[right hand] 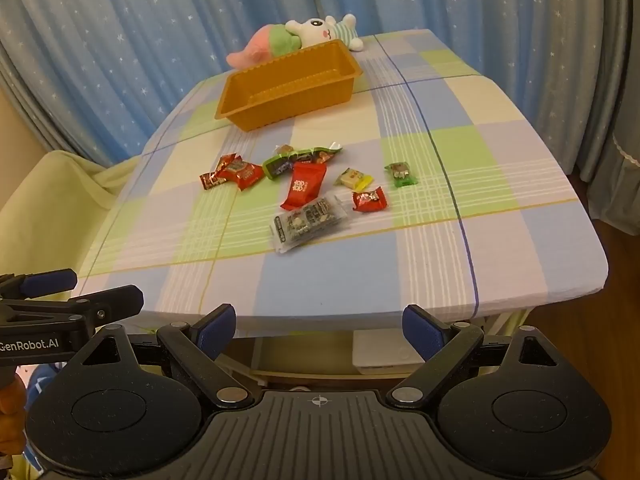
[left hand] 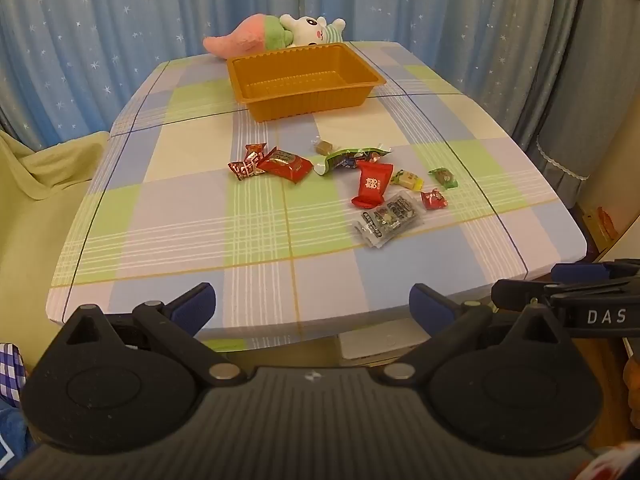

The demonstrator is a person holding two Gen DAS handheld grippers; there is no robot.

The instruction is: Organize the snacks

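Several wrapped snacks lie scattered mid-table: a red packet (left hand: 371,183) (right hand: 303,190), a clear dark-printed packet (left hand: 387,219) (right hand: 310,223), a green packet (left hand: 352,158) (right hand: 298,160), red candies (left hand: 285,164) (right hand: 240,173) and small green and yellow sweets (left hand: 443,178) (right hand: 401,174). Behind them stands an orange tray (left hand: 360,68) (right hand: 228,110) with nothing in it. My left gripper (left hand: 312,304) hovers open before the table's near edge, holding nothing. Beside it my right gripper (right hand: 318,326) is likewise open, its jaws wide apart with nothing between them.
A checked cloth covers the table (left hand: 240,240) (right hand: 440,260). Two plush toys (left hand: 276,34) (right hand: 304,36) lie behind the tray. Blue starred curtains (left hand: 120,20) hang behind. A cloth-covered seat (left hand: 40,184) stands at the left, and a white box (right hand: 384,350) sits under the table.
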